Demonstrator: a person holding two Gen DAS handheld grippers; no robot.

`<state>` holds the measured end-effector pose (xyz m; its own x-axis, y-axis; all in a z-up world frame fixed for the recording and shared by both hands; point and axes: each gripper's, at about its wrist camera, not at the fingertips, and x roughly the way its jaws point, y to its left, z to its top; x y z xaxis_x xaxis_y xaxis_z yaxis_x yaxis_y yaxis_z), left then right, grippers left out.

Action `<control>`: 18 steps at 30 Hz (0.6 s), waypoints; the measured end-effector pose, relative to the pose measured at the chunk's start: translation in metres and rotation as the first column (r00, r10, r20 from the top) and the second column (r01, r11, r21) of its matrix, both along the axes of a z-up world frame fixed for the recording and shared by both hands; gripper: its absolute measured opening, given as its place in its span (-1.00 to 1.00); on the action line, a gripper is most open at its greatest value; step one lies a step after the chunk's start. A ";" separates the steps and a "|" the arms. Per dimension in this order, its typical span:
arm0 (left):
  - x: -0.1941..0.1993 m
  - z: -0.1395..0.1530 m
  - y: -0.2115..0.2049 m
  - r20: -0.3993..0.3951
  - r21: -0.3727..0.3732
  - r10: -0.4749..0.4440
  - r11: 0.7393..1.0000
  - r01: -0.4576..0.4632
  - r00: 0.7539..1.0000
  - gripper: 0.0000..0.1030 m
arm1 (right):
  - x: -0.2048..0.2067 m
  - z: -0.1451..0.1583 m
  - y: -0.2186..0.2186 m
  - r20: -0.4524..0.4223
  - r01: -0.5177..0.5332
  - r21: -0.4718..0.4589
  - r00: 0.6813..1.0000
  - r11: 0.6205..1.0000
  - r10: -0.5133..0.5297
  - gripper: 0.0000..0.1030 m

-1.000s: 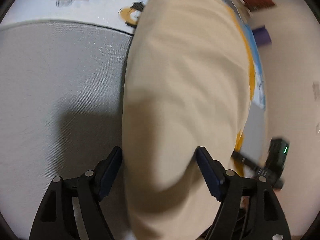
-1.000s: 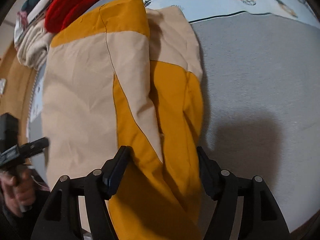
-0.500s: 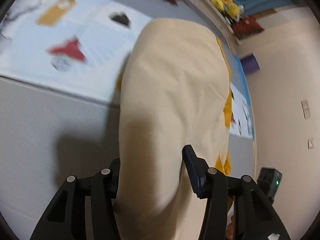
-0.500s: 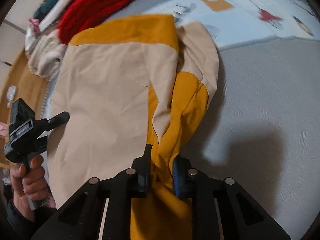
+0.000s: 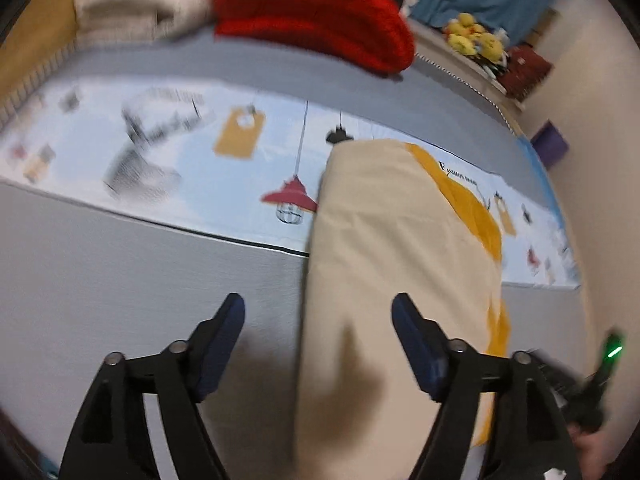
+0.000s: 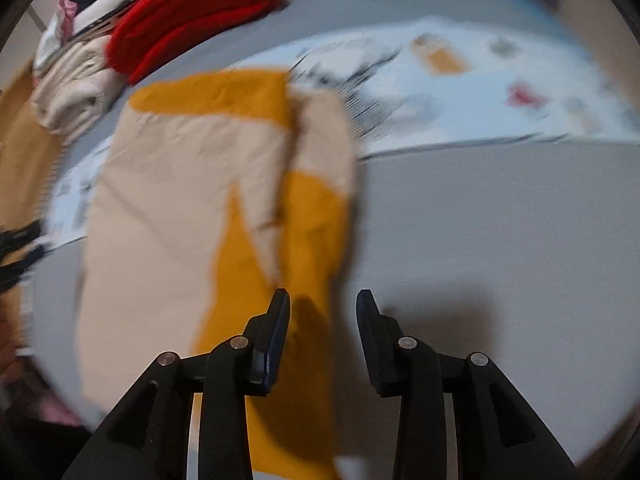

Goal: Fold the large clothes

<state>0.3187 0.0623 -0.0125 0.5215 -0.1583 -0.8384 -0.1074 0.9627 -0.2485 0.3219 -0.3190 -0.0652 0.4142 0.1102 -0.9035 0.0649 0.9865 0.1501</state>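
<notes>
A beige and mustard-yellow garment (image 5: 400,260) lies folded into a long strip on the grey bed surface (image 5: 120,280). My left gripper (image 5: 318,304) hovers over its near end. Its jaws are opening wide, and the pads press on nothing. In the right wrist view the same garment (image 6: 180,200) lies to the left. My right gripper (image 6: 323,296) hangs over its yellow right edge. These jaws are opening too, with the cloth below them and not pinched. Both views are blurred by motion.
A red knit garment (image 5: 312,20) and a cream folded pile (image 6: 76,92) sit at the far side of the bed. A light-blue printed sheet (image 5: 160,160) runs across it. Yellow plush toys (image 5: 474,40) rest on a ledge. Bare grey surface lies right of the garment (image 6: 500,240).
Half a second ago both grippers were shut on the garment's near end. Both have let go and risen, and the cloth now lies flat. The views tilted up toward the far side of the bed.
</notes>
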 end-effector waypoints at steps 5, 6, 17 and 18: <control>-0.085 0.028 -0.020 0.155 0.130 -0.052 0.991 0.032 0.987 0.86 | -0.077 0.062 0.007 0.221 0.028 -0.050 0.975 0.998 -0.016 0.17; -0.100 0.030 -0.026 0.172 0.143 -0.066 0.989 0.041 0.983 0.88 | -0.087 0.071 0.019 0.259 0.017 -0.064 0.966 0.998 0.000 0.36; -0.233 0.033 -0.085 0.212 0.196 -0.112 0.978 0.070 0.971 0.94 | -0.223 0.106 0.084 0.338 -0.076 -0.148 0.933 0.986 0.123 0.74; -0.235 0.032 -0.089 0.212 0.200 -0.122 0.977 0.079 0.970 0.94 | -0.229 0.106 0.086 0.331 -0.073 -0.144 0.936 0.987 0.117 0.75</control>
